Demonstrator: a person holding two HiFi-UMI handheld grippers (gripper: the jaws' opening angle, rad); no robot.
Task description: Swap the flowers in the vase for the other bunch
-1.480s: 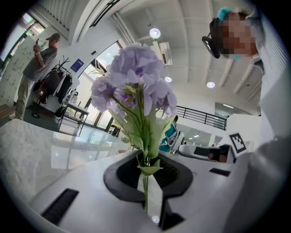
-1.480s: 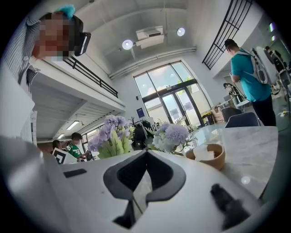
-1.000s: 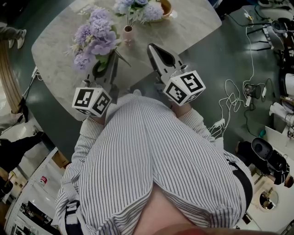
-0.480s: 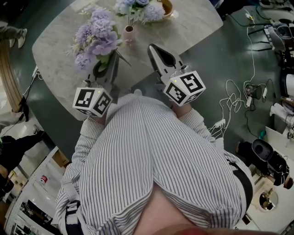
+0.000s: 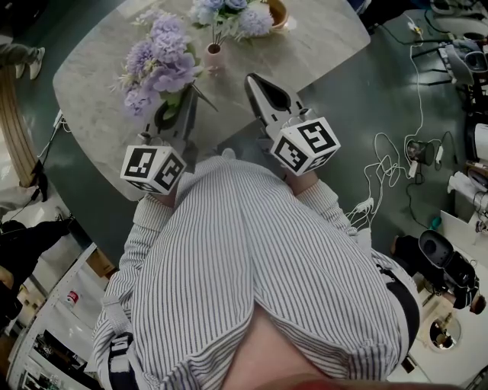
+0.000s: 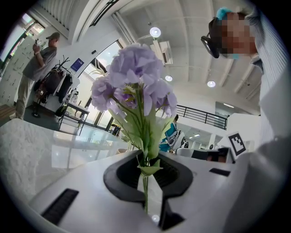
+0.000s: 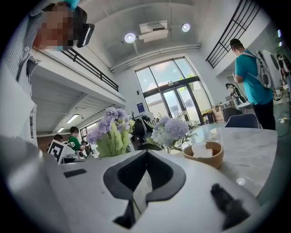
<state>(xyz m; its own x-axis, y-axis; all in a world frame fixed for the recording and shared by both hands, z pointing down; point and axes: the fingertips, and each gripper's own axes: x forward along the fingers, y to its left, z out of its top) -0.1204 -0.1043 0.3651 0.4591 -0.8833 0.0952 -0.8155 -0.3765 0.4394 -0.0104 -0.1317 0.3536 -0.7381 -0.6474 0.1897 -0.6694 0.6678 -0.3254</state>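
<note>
A purple flower bunch [image 5: 156,62] hangs over the near left part of the marble table [image 5: 99,84]. My left gripper [image 5: 181,103] is shut on its green stems [image 6: 145,191], and the blooms [image 6: 136,77] rise straight above the jaws. A small pink vase [image 5: 213,55] stands further back and holds pale blue-and-white flowers [image 5: 229,14]. My right gripper [image 5: 253,78] hovers over the table edge to the right of the vase, shut and empty [image 7: 138,191]. From it I see the purple bunch [image 7: 110,129] on the left and the pale flowers [image 7: 173,129] ahead.
A tan bowl [image 5: 276,11] sits behind the vase, also visible as the bowl [image 7: 203,155] at the right. Cables and a power strip [image 5: 364,204] lie on the floor to the right. A person [image 7: 252,82] stands beyond the table's far side.
</note>
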